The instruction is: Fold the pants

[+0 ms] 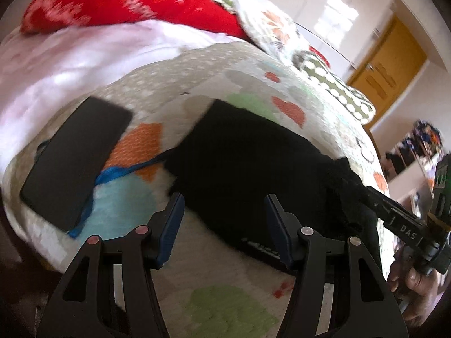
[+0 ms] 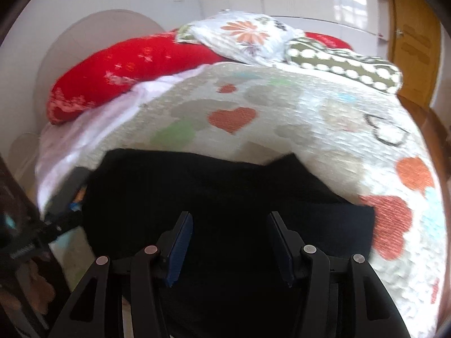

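The black pants lie folded into a compact block on the patterned quilt. My left gripper hangs just over their near left edge, open, with nothing between its blue pads. From the right, my right gripper reaches the pants' right end, where a fold of cloth stands up. In the right wrist view the pants fill the lower middle. There the right gripper stands open above them, and I see no cloth pinched between its pads.
A flat black rectangular thing lies left of the pants with a blue strap beside it. A red pillow, a floral pillow and a dotted cushion sit at the bed's head. A wooden door is at the far right. A person's hand holds the right gripper.
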Tool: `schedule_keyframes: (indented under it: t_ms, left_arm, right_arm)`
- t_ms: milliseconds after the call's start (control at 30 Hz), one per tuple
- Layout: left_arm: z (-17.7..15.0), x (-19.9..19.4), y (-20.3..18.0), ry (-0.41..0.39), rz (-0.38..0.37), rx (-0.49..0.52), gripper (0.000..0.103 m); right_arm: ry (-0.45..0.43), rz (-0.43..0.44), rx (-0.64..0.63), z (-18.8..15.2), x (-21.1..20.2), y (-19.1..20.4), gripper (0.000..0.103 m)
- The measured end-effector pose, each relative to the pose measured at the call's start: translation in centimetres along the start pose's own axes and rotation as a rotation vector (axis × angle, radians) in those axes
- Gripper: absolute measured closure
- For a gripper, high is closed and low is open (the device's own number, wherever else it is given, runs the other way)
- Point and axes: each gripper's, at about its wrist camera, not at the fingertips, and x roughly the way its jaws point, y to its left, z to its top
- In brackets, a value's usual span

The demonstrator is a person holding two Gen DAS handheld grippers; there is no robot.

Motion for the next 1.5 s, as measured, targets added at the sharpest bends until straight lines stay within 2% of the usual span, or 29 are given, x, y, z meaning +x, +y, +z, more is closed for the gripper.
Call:
schedule_keyframes:
  t_ms: [67, 233, 533, 667, 1033, 1167, 1233, 1300, 1333, 1367, 1400, 1433, 1500]
  left_arm:
    - [-0.1, -0.1, 0.9, -0.011, 0.013, -0.036, 0.034]
    - [-0.2, 0.8, 1.6, 0.014, 0.035, -0.059, 0.034]
    - [-0.3, 2.1, 1.9, 0.025, 0.035, -0.069, 0.034]
    - [-0.2, 2.8, 1.5, 0.028, 0.030, -0.057, 0.026]
    - [0.3, 4.1, 1.4, 0.007, -0.058, -0.062, 0.007]
    - [0.6, 4.3, 1.5, -0.006, -0.081, -0.062, 0.007]
    - [0.8, 4.3, 1.8, -0.014, -0.112, -0.079, 0.007]
    - [1.0, 4.1, 2.2, -0.037, -0.129, -0.107, 0.026]
    - [1.1, 4.1, 2.3, -0.039, -0.115, -0.108, 0.047]
    - [1.2, 4.2, 2.4, -0.034, -0.110, -0.107, 0.062]
    - [1.3, 4.2, 2.5, -0.029, -0.132, -0.111, 0.065]
    - [1.3, 3.9, 2.4, -0.039, -0.150, -0.111, 0.074]
    - [1.4, 2.4, 1.5, -0.089, -0.162, -0.070, 0.078]
  right_arm:
    - [-0.002, 0.032, -0.040, 1.0, 0.7, 1.4, 0.045]
    - [0.012, 0.099, -0.110, 3.0, 2.8, 4.8, 0.044]
    - [0.077, 0.147, -0.215, 5.3, 7.1, 8.1, 0.044]
    - [0.099, 0.180, -0.257, 6.4, 9.1, 9.2, 0.041]
    - [0.162, 0.273, -0.359, 7.8, 14.2, 12.7, 0.037]
    - [0.188, 0.305, -0.341, 7.6, 16.1, 12.7, 0.037]
    - [0.187, 0.327, -0.326, 7.2, 16.7, 12.4, 0.045]
    - [0.177, 0.334, -0.308, 7.1, 16.5, 12.2, 0.054]
    - [0.170, 0.344, -0.295, 7.2, 16.2, 11.9, 0.057]
    - [0.163, 0.353, -0.286, 7.4, 15.8, 11.7, 0.062]
    - [0.152, 0.369, -0.269, 7.7, 15.2, 11.4, 0.067]
    - [0.139, 0.390, -0.249, 8.0, 14.4, 10.9, 0.068]
    - [0.107, 0.418, -0.226, 8.5, 12.6, 10.2, 0.072]
